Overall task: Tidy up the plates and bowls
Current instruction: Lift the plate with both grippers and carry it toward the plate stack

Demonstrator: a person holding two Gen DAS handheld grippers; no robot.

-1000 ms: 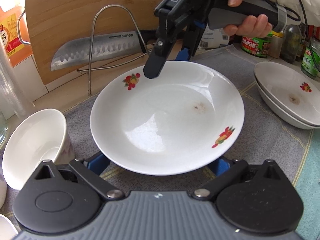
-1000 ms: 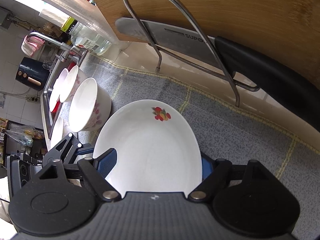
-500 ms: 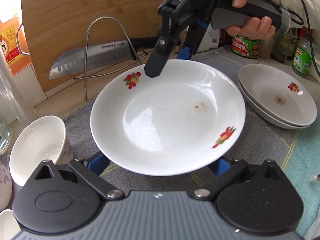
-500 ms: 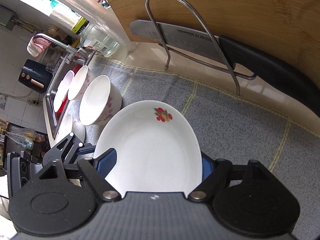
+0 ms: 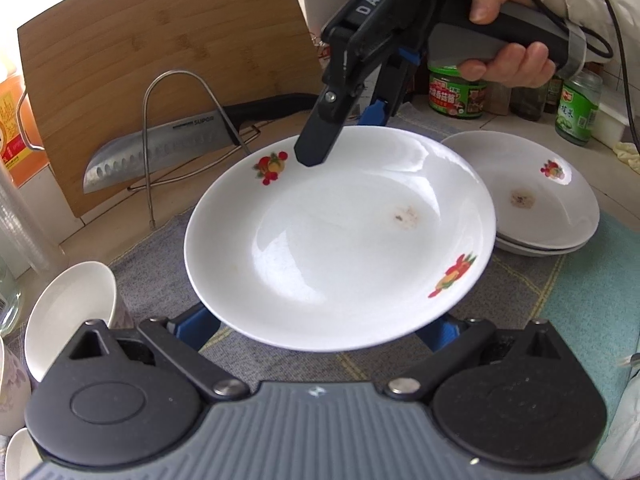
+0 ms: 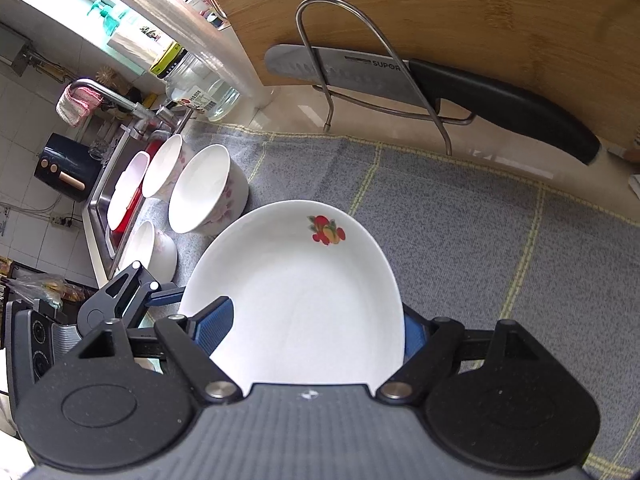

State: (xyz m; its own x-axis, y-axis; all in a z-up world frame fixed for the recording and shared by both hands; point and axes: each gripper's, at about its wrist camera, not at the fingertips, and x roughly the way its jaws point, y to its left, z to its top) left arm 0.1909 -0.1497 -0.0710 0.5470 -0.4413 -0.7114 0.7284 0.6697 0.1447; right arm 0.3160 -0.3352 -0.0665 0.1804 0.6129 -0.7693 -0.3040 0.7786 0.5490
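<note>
A white plate (image 5: pixel 340 240) with fruit decals hangs level above the grey mat. My right gripper (image 5: pixel 340 136), held by a hand, is shut on its far rim, one finger on top and one beneath. In the right wrist view the same plate (image 6: pixel 304 300) fills the space between the right gripper's (image 6: pixel 312 326) blue pads. My left gripper (image 5: pixel 316 326) has its fingers spread wide under the near rim, with the tips hidden, so I cannot see whether they press on the plate. A stack of matching plates (image 5: pixel 532 196) sits at the right.
Several white bowls (image 6: pixel 204 192) stand at the mat's left edge beside the sink (image 6: pixel 100 184). A knife (image 5: pixel 160 140) rests in a wire rack (image 5: pixel 150 120) against a wooden cutting board (image 5: pixel 160 40). Jars (image 5: pixel 456 92) line the back right. A teal cloth (image 5: pixel 592 300) lies at the right.
Both grippers and the plate have risen and drifted toward the stacked plates, which now show more fully. The board, knife and bowls have fallen back. The hold on the plate looks unchanged.
</note>
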